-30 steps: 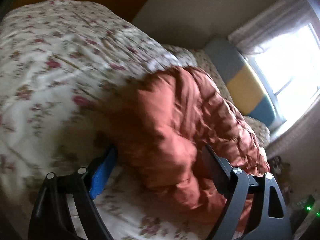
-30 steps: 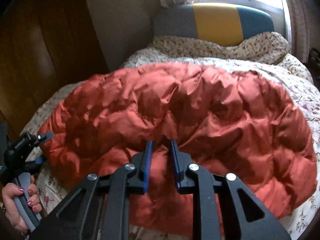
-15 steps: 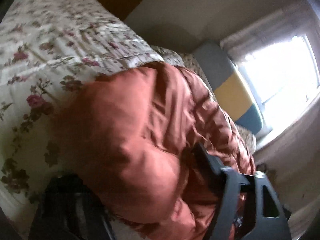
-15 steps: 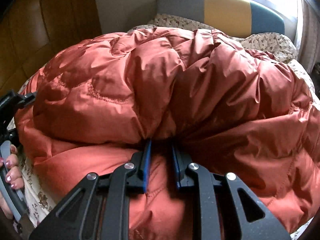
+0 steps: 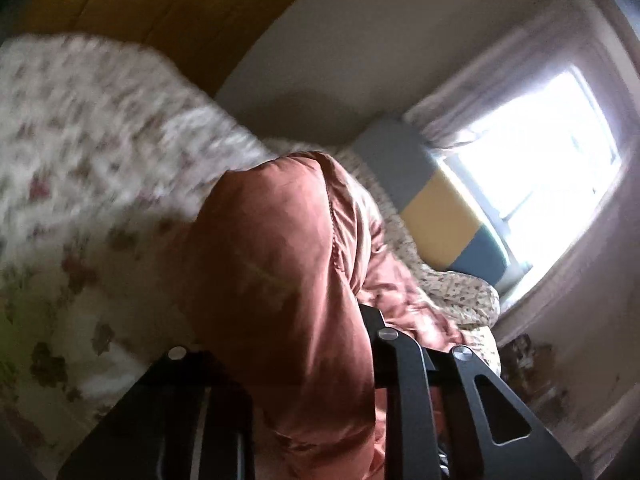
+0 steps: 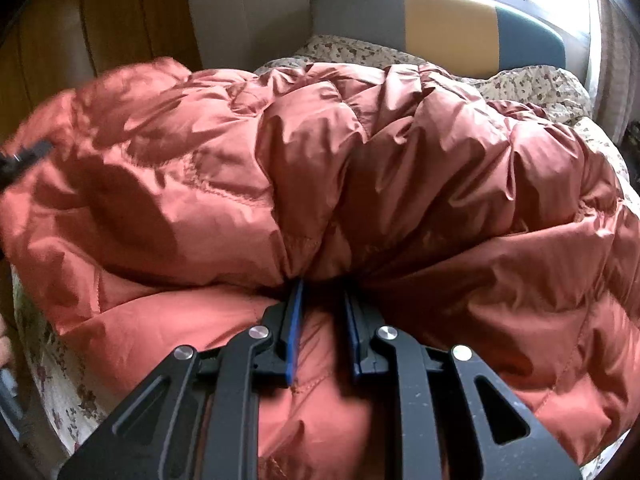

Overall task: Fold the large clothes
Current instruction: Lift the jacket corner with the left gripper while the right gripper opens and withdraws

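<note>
Both my left tongs [image 5: 304, 360] and right tongs [image 6: 322, 300] pinch the puffy red coat [image 6: 360, 168], whose slippery cloth could slide out as I lift.

We see a flowered bedspread [image 5: 92, 184] covering the bed, its rose pattern blurred in the left wrist view. At the far end stands a padded headboard [image 6: 448, 20] in grey, yellow and teal panels. Behind it we see a bright window [image 5: 536, 160] with a pale curtain [image 5: 480, 92]. Wooden panelling [image 6: 92, 28] fills the left side beside a plain wall [image 5: 360, 52].
</note>
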The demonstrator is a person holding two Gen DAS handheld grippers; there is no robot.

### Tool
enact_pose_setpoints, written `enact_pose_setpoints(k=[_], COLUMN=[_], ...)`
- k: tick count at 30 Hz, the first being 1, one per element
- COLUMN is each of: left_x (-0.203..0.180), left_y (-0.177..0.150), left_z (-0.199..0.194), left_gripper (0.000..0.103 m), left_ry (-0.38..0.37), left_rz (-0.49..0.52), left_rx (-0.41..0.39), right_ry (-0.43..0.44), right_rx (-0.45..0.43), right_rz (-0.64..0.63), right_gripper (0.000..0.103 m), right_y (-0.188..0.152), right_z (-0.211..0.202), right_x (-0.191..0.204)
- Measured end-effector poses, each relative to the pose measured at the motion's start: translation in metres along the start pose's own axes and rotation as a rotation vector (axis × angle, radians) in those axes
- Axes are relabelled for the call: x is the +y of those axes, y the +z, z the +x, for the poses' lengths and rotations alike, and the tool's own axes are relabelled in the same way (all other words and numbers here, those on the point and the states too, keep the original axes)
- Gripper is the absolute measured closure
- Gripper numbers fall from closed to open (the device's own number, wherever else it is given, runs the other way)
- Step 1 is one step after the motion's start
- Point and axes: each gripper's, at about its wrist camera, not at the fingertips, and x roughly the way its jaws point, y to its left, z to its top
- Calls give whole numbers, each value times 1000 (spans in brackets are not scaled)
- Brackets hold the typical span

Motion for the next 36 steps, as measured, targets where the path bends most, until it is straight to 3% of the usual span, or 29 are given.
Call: enact_pose_setpoints(k=[9,12,14,17,25,31,36], left_x=[-91,-109,-121,-135,-169,-199,-222], left_y=[-10,-15,-20,-28,-52,-77,-107], left_z=[-30,-35,-36,-38,-40,-35,-21], left_gripper=[82,82,82,82,82,82,82], left_ry=[-108,-123,-123,-129,-183,-224,-260], left_rz=[295,367,411,460,557,642,741], left_rx=[-81,-91,-100,-107,-101,-80,-44], right_ry=[55,77,43,-82,-242,-206,-186], right_rx=[-17,-73,-134,-162,-158,-146,-146], right_rz=[79,144,149,146,397,531,550], right_gripper=[83,66,57,57,57,53,52], right_y=[2,-1,-3,-8,-49,-69,-77], right_z=[-13,-40,-65,-90,-123,-130,-140], right_x=[-15,-33,-45,-69,-157,-185,-195])
